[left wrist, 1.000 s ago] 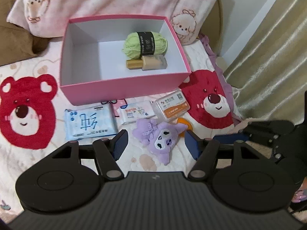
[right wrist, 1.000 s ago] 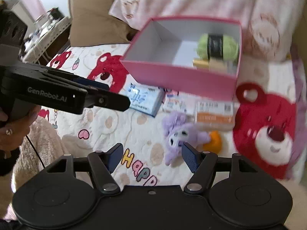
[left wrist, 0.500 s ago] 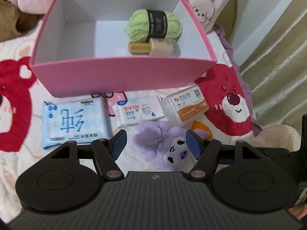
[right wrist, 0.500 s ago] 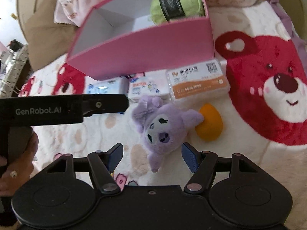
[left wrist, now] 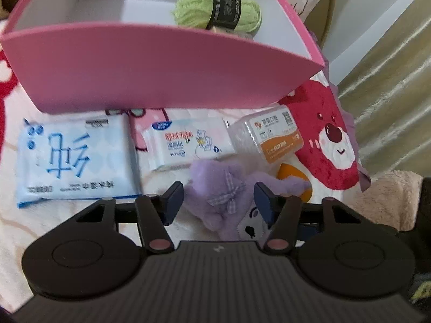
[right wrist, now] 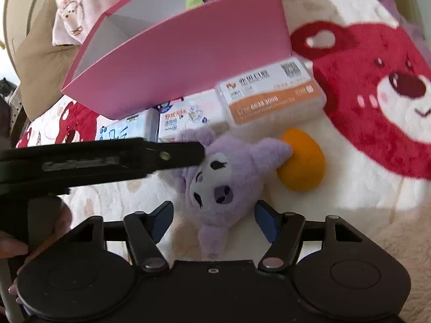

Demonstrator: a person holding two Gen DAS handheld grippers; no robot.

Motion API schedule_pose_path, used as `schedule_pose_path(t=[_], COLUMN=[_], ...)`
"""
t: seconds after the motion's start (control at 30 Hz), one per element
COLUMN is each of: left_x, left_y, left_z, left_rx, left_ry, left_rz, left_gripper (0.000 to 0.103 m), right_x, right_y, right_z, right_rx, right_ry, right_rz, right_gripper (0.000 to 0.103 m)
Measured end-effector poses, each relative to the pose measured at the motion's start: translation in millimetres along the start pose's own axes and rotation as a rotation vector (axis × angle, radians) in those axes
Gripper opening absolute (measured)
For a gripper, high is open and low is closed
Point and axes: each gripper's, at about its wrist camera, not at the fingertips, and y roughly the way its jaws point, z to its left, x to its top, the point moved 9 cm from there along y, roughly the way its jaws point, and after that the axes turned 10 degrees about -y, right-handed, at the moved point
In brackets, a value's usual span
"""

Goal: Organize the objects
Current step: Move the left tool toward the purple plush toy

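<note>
Two handheld grippers sit low over a soft bedspread (right wrist: 358,188) printed with red bear faces, both aimed at a purple plush toy (right wrist: 223,177). From the left wrist view, the left gripper (left wrist: 218,199) has its blue-padded fingers spread wide on either side of the toy, which lies between them with a checked bow showing; the pads do not appear to press into it. From the right wrist view, the right gripper (right wrist: 214,219) is also spread wide, its fingers flanking the lower part of the plush, whose white face points up. The left gripper's black body reaches across that view from the left, its tip at the toy's head. An orange egg-shaped object (right wrist: 303,158) lies touching the plush on its right side. Just beyond the toy, in a row, lie a large blue tissue pack (left wrist: 72,158), a smaller white wipes pack (left wrist: 186,145) and a clear plastic box with an orange label (left wrist: 269,137). Behind that row stands an open pink box (left wrist: 161,67) with a white interior, holding a ball of green yarn (left wrist: 218,8) with a black band. Pale curtain (left wrist: 390,80) hangs at the right edge of the left view.
</note>
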Motion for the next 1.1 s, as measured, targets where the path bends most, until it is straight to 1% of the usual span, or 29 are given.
schedule_pose_path(t=[0.03,0.1,0.13,0.2,0.3,0.4,0.43,0.5,0.63,0.7,0.77,0.8,0.87,0.9,0.97,1.03,1.07,1.1], left_x=[0,4,6,7,5,3,2,-2,-6,-8,-10,-11,-18,-21,-23,-23,-21,-19], left_y=[2,6,9,15,17,16,17,19,14,9,-1,-4,-12,-17,-23,-28,-31,-33], left_z=[1,3,5,7,7,9,11,12,6,10,21,28,40,43,46,50,51,51], left_rx=[0.003,0.016,0.034,0.052,0.033,0.024,0.044,0.080,0.108,0.094,0.057,0.056,0.097,0.100,0.107,0.101,0.103,0.109], left_ry=[0.001,0.002,0.000,0.008,-0.012,-0.031,-0.040,-0.048,-0.026,-0.077,-0.187,-0.231,-0.279,-0.298,-0.320,-0.340,-0.341,-0.334], left_rz=[-0.009,-0.043,-0.048,-0.039,-0.030,-0.023,-0.012,0.004,-0.016,0.002,0.040,0.056,0.081,0.075,0.057,0.036,0.023,0.011], left_gripper=[0.055,0.055,0.055,0.057,0.053,0.048,0.048,0.047,0.045,0.045,0.044,0.044,0.043,0.043,0.043,0.043,0.040,0.034], right_x=[0,-2,-3,-3,-2,-3,-3,-5,-6,-7,-8,-9,-11,-10,-7,-2,2,7], right_y=[0,0,0,0,2,2,2,5,10,7,2,0,-2,-3,-3,-4,-4,-2], right_z=[2,6,7,7,4,3,4,7,14,13,18,23,35,40,49,51,52,51], right_rx=[-0.009,-0.020,-0.020,-0.021,-0.010,-0.017,-0.021,-0.032,-0.059,-0.051,-0.050,-0.038,0.029,0.036,0.027,0.015,0.011,-0.011], right_ry=[-0.019,-0.051,-0.063,-0.074,-0.045,-0.045,-0.051,-0.075,-0.108,-0.114,-0.152,-0.178,-0.204,-0.233,-0.316,-0.372,-0.406,-0.437], right_rz=[-0.004,-0.008,-0.004,0.000,0.006,0.013,0.014,0.032,0.040,0.033,0.023,0.027,0.064,0.079,0.111,0.136,0.150,0.153], right_gripper=[0.062,0.052,0.049,0.045,0.045,0.045,0.045,0.049,0.051,0.050,0.049,0.048,0.047,0.047,0.047,0.047,0.047,0.047])
